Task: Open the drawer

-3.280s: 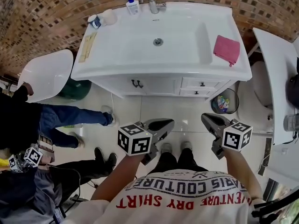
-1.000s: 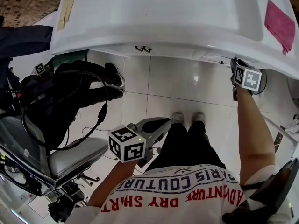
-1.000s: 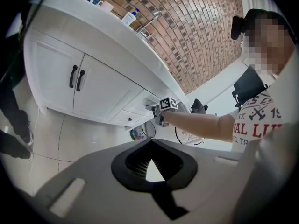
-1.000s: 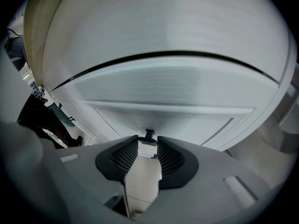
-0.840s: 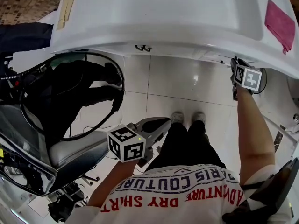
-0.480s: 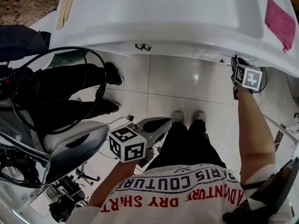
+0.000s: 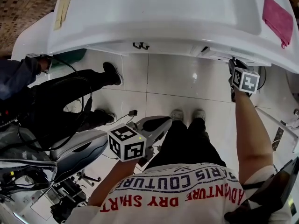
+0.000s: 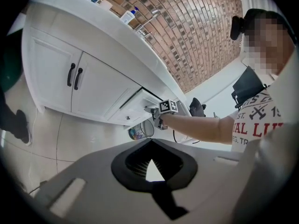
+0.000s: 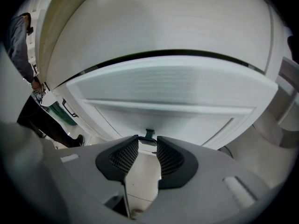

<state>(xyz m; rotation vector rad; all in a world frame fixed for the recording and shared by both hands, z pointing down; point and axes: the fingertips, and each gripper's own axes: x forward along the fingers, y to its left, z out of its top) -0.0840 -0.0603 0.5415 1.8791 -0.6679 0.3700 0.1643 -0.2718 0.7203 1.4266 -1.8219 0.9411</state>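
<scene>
One drawer (image 9: 163,92) is standing slightly out of the white vanity, under the front edge of the bench (image 7: 93,17) near its right corner, and a dark gap is showing along its top. The right gripper (image 9: 147,141) is reaching up to it. Its fingers (image 9: 124,157) are clamping the small dark drawer handle (image 9: 149,135) in a narrow grip, one pad on each side. The left gripper (image 7: 158,122) is hanging low over the tiled floor (image 7: 187,87), well apart from the vanity, its fingers (image 8: 131,160) lying together with nothing between them. A pink cloth (image 7: 279,13) is lying on the bench by the right edge. Two cabinet doors (image 8: 60,73) with dark pull handles are sitting closed under the bench's left part. A person in dark trousers (image 7: 70,97) is sitting at the left.
</scene>
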